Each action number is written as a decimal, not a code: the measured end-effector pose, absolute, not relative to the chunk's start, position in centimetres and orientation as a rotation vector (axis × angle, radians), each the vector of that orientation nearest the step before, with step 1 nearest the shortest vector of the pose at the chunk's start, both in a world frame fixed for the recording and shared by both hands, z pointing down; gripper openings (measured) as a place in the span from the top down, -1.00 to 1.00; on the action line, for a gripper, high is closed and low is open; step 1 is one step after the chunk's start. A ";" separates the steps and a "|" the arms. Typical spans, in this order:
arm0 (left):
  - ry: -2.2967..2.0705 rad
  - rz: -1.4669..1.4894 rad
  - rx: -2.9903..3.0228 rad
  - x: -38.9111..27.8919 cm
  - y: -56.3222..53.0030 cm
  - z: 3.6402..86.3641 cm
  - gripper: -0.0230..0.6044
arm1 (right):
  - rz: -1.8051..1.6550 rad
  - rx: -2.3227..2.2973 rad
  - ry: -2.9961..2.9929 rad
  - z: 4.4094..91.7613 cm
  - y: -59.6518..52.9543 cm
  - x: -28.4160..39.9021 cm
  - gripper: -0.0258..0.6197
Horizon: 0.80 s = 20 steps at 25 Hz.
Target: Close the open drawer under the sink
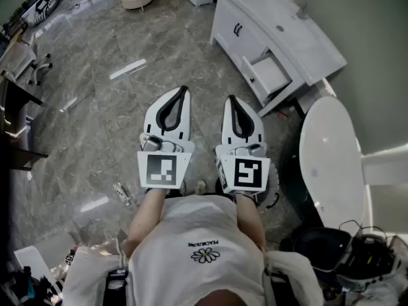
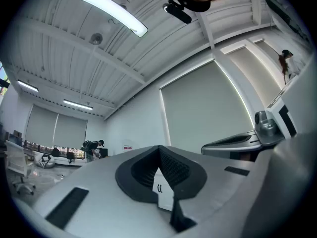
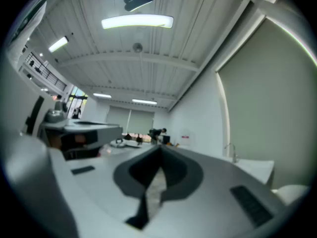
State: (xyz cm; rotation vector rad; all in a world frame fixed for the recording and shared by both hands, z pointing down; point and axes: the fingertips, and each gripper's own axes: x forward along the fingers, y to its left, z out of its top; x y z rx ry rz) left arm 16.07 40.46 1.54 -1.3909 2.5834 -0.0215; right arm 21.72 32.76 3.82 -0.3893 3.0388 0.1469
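Left gripper (image 1: 183, 92): jaws closed tip to tip, nothing in them. The left gripper view confirms it. The dark pads (image 2: 174, 171) meet at the tip, leaving only a narrow slit lower down. Through that slit shows a white cabinet front with two small dark handles.

Right gripper (image 1: 231, 99): same state, jaws fully together, empty. In its own view the pads (image 3: 176, 173) touch at the tip; what lies behind the slit is too blurred to call.

Both grippers sit side by side in front of the person's white shirt (image 1: 204, 247), near each other but not touching, aimed about level. The marker cubes (image 1: 159, 169) face the head camera.

Drawer (image 1: 269, 74): open, pulled out of the white vanity cabinet (image 1: 231, 27), at the end nearest a white oval fixture (image 1: 331, 152). It lies ahead and to the right of the right gripper, well apart from both. Neither gripper touches it.

Sink top (image 1: 299, 40) runs along the vanity above the drawer, with a faucet (image 1: 301, 8) at its far side. The faucet also shows in the right gripper view, right of the jaws, beside a white counter edge.

Floor (image 1: 127, 101) is glossy grey marble tile. An office chair (image 1: 32, 62) stands at the left edge. Dark gear (image 1: 357, 254) at lower right is unclear. A background person (image 2: 96, 147) stands far off in the left gripper view.
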 end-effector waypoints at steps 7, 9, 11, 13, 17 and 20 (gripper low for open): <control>2.621 -0.022 -1.376 15.6 39.2 2.9 0.86 | 0.078 -0.370 3.050 4.9 30.4 22.0 0.83; 2.630 -0.026 -1.377 15.5 38.8 3.1 0.86 | 0.071 -0.372 3.059 5.2 29.9 22.0 0.83; 2.635 -0.031 -1.377 15.6 38.6 3.3 0.86 | 0.040 -0.342 3.064 5.5 29.7 22.2 0.83; 2.631 -0.019 -1.371 15.8 38.9 3.4 0.86 | -0.064 -0.238 3.063 6.0 30.3 22.4 0.83; 2.635 -0.006 -1.350 15.6 38.7 4.2 0.86 | -0.131 -0.117 3.096 7.7 30.4 22.7 0.83; 2.626 -0.005 -1.322 14.6 37.6 4.2 0.86 | -0.096 -0.136 3.125 8.8 29.2 22.4 0.83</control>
